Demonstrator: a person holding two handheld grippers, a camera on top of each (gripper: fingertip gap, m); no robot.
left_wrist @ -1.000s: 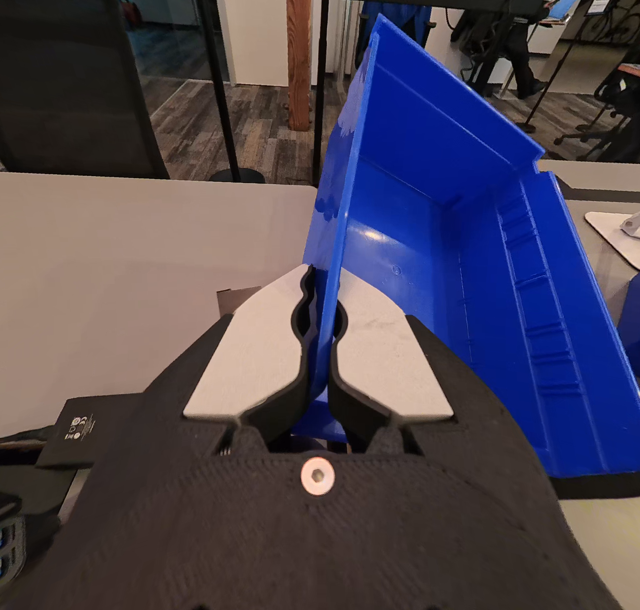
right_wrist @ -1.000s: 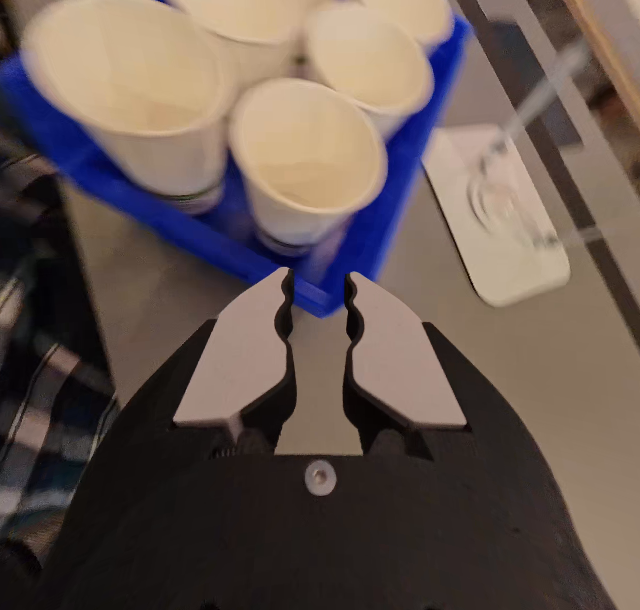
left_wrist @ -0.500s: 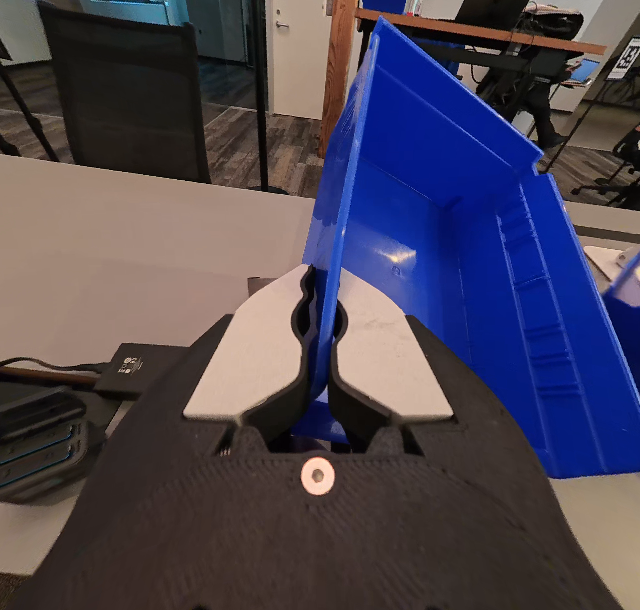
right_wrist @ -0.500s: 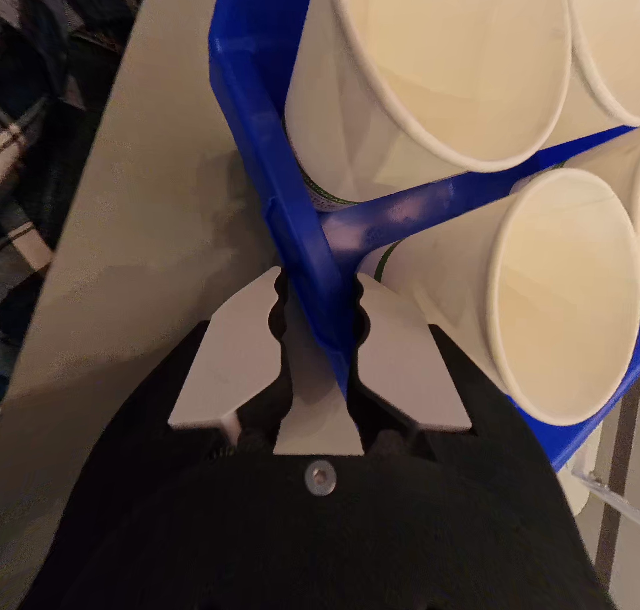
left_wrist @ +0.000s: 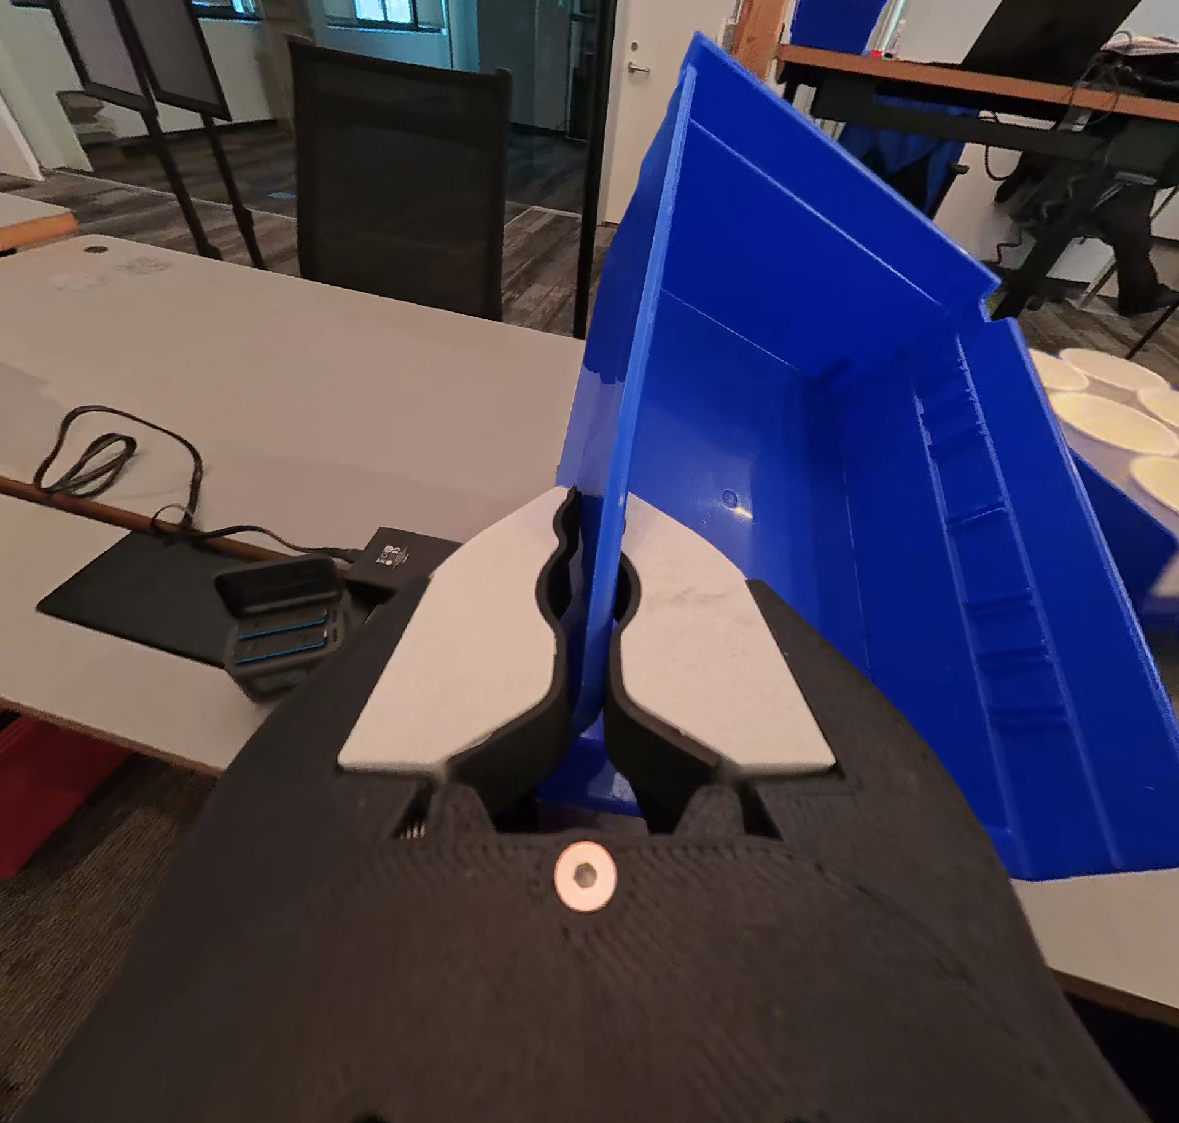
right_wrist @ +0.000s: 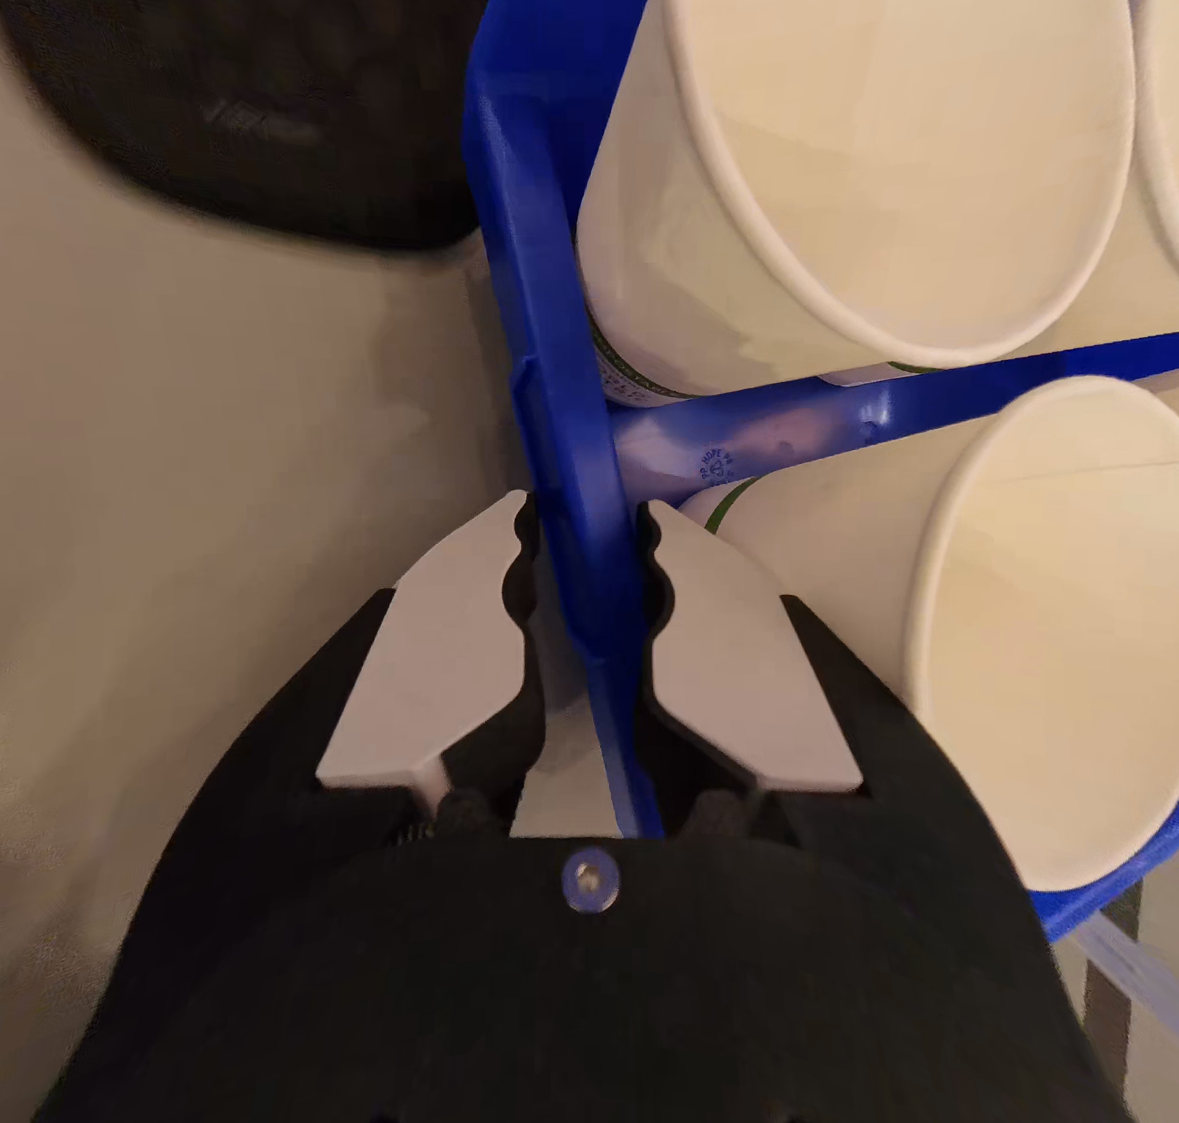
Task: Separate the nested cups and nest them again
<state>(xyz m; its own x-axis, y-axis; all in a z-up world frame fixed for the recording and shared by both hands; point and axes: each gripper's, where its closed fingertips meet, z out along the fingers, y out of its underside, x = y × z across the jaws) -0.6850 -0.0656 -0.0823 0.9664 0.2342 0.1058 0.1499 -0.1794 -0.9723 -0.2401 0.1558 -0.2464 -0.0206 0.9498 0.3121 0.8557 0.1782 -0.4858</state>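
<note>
The empty bin [left_wrist: 829, 518] is bright blue, as is the second bin [right_wrist: 548, 301] holding the cups [right_wrist: 893, 167], which are cream-white with what looks like a green band near the base. The fingers [left_wrist: 485, 633] are pale grey with black pads on a black body. The desk [left_wrist: 287, 378] is light grey; the mat [left_wrist: 140, 601] and chair [left_wrist: 395, 180] are black.
</note>
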